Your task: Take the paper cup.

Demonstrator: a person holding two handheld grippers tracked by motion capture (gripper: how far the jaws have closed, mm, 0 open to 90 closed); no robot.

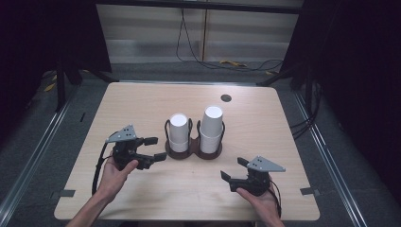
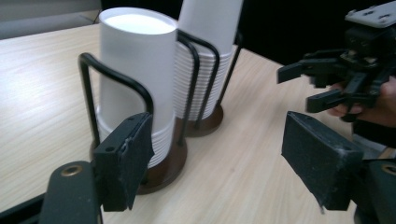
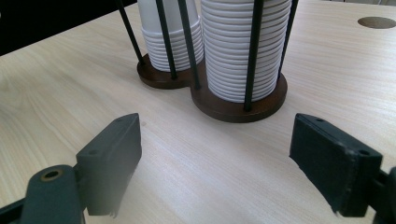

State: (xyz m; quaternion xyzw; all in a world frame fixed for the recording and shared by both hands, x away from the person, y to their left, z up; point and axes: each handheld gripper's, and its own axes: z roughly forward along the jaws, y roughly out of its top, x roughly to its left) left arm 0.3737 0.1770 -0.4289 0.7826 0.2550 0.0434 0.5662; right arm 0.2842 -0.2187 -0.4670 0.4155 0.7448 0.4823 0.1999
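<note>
A dark wooden cup holder (image 1: 194,153) with black wire loops stands at the table's middle. It carries two stacks of white paper cups, a shorter one (image 1: 179,132) on the left and a taller one (image 1: 212,127) on the right. My left gripper (image 1: 158,148) hovers just left of the holder, open, with nothing between its jaws. In the left gripper view the shorter stack (image 2: 135,70) stands right behind the left pad. My right gripper (image 1: 231,168) is held open in front of the holder's right side, facing the taller stack (image 3: 243,51), its jaws bare.
A round dark grommet (image 1: 226,98) sits in the tabletop behind the cups. Bare light wood (image 1: 142,104) surrounds the holder. Cables lie on the floor beyond the table's far edge, and dark curtains flank both sides.
</note>
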